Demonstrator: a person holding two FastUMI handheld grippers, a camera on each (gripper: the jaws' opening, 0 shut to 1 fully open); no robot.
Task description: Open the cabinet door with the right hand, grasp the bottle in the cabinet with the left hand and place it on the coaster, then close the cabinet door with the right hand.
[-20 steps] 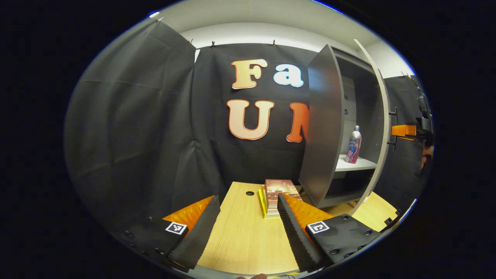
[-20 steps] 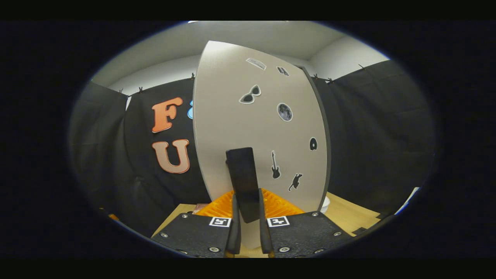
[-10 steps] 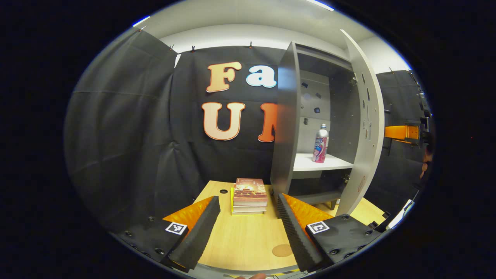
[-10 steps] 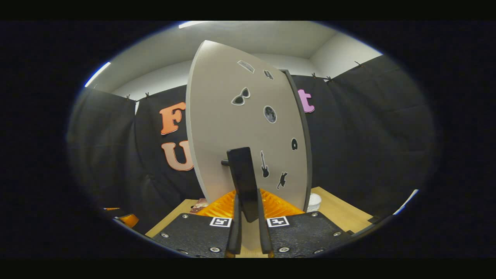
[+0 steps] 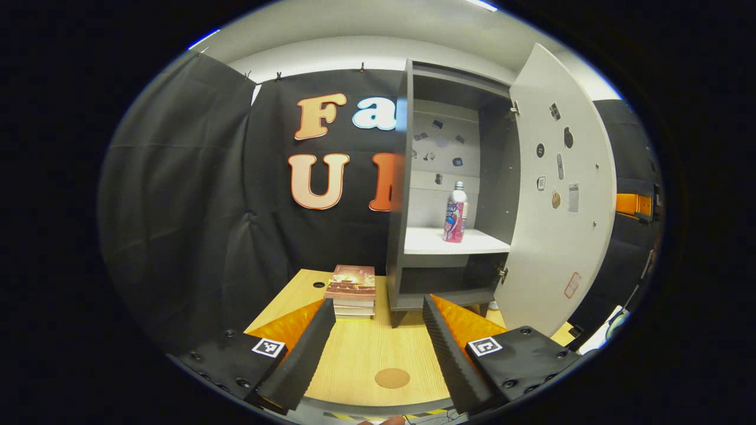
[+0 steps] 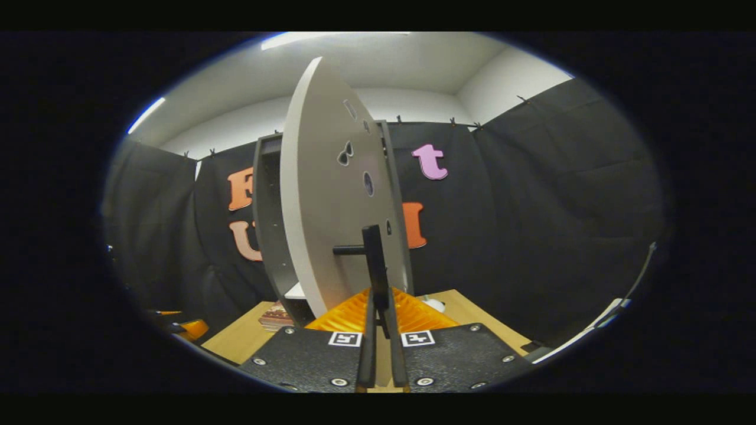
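Observation:
The grey cabinet (image 5: pixel 449 277) stands on the wooden table with its door (image 5: pixel 561 195) swung wide to the right. A silver and pink bottle (image 5: pixel 455 212) stands upright on the white shelf (image 5: pixel 472 242) inside. A round brown coaster (image 5: pixel 393 378) lies on the table near its front edge, between my left gripper's fingers. My left gripper (image 5: pixel 378 304) is open, low over the table and well short of the cabinet. In the right gripper view, my right gripper (image 6: pixel 381 301) is shut on the black door handle (image 6: pixel 373 260), with the door (image 6: pixel 331 206) seen nearly edge-on.
A small stack of books (image 5: pixel 352 290) lies on the table (image 5: pixel 354 360) just left of the cabinet's foot. A white object (image 6: pixel 434 304) sits on the table behind the door. Black cloth walls close in the booth on all sides.
The door has swung further open with my right gripper on its handle. The left gripper view has turned to face the cabinet's inside, and the coaster now lies between its fingers.

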